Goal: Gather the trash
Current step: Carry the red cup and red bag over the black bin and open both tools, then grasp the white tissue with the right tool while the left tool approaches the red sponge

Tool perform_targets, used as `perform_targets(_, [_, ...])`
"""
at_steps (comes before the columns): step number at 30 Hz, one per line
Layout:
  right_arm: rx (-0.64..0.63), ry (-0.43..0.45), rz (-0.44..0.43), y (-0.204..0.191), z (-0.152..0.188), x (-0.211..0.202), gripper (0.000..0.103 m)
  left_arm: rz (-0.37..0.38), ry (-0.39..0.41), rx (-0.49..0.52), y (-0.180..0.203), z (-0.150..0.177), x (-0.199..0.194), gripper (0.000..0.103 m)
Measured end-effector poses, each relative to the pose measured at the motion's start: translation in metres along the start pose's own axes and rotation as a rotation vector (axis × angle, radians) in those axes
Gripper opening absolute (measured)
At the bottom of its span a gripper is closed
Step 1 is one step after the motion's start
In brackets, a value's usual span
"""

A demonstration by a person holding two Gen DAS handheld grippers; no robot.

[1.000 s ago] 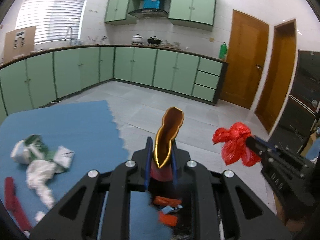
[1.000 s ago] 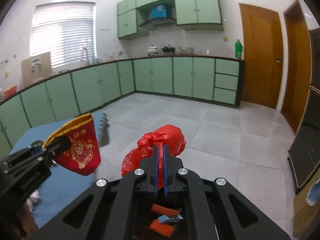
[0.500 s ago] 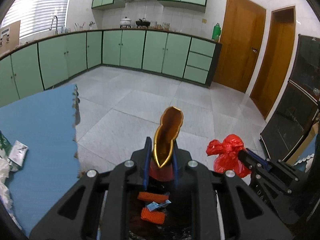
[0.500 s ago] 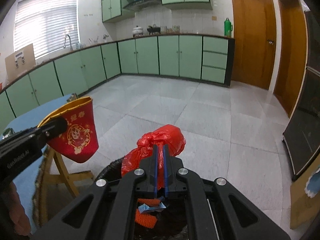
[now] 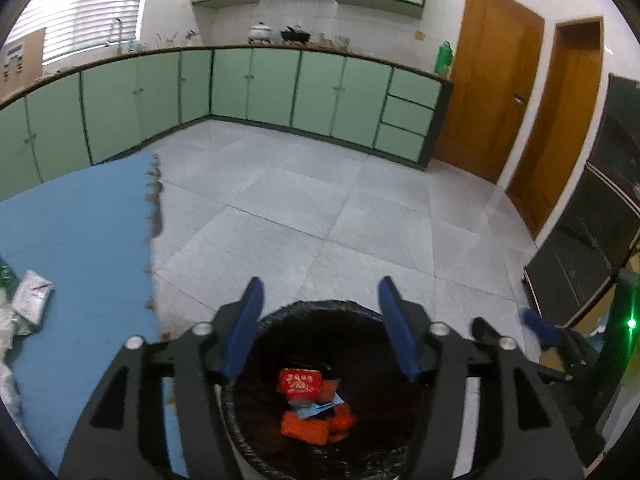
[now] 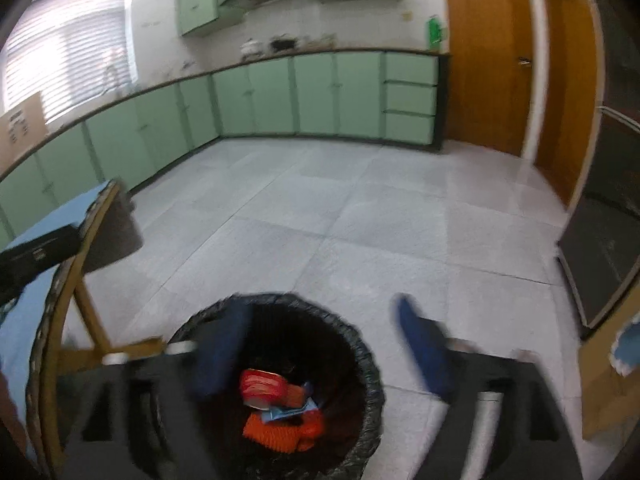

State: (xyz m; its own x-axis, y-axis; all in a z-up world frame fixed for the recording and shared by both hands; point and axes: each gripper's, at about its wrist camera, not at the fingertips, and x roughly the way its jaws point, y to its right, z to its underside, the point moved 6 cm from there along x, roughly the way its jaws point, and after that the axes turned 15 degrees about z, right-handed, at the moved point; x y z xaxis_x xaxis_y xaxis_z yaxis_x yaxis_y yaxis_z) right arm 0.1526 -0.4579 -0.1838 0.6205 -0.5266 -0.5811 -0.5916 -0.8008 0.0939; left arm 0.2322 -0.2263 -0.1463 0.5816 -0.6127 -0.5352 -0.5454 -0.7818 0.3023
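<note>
A bin with a black liner [image 5: 320, 308] stands on the floor right under both grippers. My left gripper [image 5: 320, 320] hangs over its mouth, jaws opening, nothing between the blue pads. A red paper cup [image 5: 300, 384] lies in the bin on orange wrappers [image 5: 308, 428]. My right gripper [image 6: 324, 340], blurred, is also opening over the bin [image 6: 360, 344] and holds nothing. The red cup [image 6: 260, 388] and orange scraps [image 6: 276, 436] show below it. I cannot pick out the red plastic bag. The right gripper [image 5: 512, 326] sits just right of the left one.
A blue-topped table [image 5: 80, 240] with a wooden rim [image 6: 60, 300] stands left of the bin, with white crumpled packets [image 5: 32, 296] on it. Grey tiled floor [image 5: 320, 208] stretches ahead to green cabinets [image 5: 256, 84]. Wooden doors [image 5: 488, 80] and a dark cabinet [image 5: 592, 248] are on the right.
Both grippers came down over the bin and opened. The red cup left the left jaws and the red bag left the right jaws; the cup now lies in the bin.
</note>
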Motion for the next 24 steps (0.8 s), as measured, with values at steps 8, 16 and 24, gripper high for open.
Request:
perform_targets(8, [0.037,0.080,-0.081,-0.036,-0.017,-0.064,0.098,-0.129,0.095,-0.006,-0.041,-0.005,-0.093,0.074])
perform_targets(16, [-0.006,0.163,-0.225,-0.116,-0.015,-0.142,0.098,-0.304,0.158,-0.048,-0.108,0.007,-0.197,0.074])
perform_targets(24, [-0.051,0.220,-0.324,-0.192,0.012,-0.205,0.098,-0.458,0.190,-0.105,-0.171,0.032,-0.277,0.074])
